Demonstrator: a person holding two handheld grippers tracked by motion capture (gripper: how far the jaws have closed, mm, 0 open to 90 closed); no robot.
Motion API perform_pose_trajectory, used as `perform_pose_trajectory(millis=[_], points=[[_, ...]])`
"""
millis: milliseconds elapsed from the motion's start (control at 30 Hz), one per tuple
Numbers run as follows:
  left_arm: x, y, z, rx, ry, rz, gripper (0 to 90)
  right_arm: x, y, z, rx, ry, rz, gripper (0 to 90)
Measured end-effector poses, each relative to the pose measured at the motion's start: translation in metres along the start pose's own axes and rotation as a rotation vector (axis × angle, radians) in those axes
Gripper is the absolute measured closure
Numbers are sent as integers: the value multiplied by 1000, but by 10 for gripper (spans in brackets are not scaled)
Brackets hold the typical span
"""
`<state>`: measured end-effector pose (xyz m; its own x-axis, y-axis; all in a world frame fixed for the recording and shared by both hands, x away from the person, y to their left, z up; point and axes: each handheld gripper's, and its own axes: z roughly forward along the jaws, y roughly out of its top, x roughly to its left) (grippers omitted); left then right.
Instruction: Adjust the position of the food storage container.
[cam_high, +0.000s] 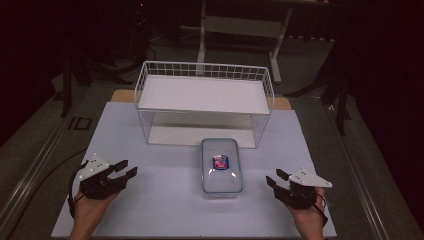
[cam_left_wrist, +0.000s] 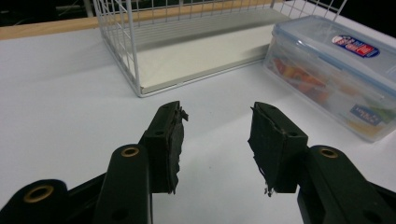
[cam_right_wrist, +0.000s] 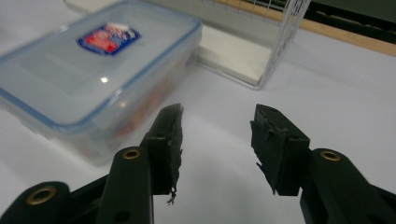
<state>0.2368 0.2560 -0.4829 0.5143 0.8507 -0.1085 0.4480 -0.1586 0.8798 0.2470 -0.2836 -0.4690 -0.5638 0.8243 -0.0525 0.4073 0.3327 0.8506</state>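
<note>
Near the bottom of the high view, the left gripper (cam_high: 124, 170) sits lower left and the right gripper (cam_high: 273, 180) lower right, both with jaws spread wide and holding nothing.

Between them, centre frame, lies the box (cam_high: 222, 165): clear plastic, rectangular, rounded corners, blue-rimmed lid with a red-and-blue sticker, colourful contents blurred inside. The likely step is a two-sided lift; squeeze the long walls evenly, low down, since smooth plastic may slip.

Beyond it, upper centre, stands the rack (cam_high: 204, 102), white wire with two flat shelves, on the pale matte table (cam_high: 165, 200).
</note>
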Motion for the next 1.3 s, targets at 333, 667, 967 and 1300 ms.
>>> perform_pose_trajectory(millis=[333, 667, 967, 1300], points=[[-1, -1, 1, -3, -2, 8, 518, 14, 8, 3, -32, 44, -14, 546], [-6, -3, 6, 3, -11, 21, 518, 32, 20, 4, -57, 123, 0, 742], [-7, -3, 7, 7, -2, 27, 518, 66, 27, 26, -2, 244, -57, 899], [-7, -3, 6, 6, 5, 32, 518, 114, 41, 56, 38, 311, -141, 898]])
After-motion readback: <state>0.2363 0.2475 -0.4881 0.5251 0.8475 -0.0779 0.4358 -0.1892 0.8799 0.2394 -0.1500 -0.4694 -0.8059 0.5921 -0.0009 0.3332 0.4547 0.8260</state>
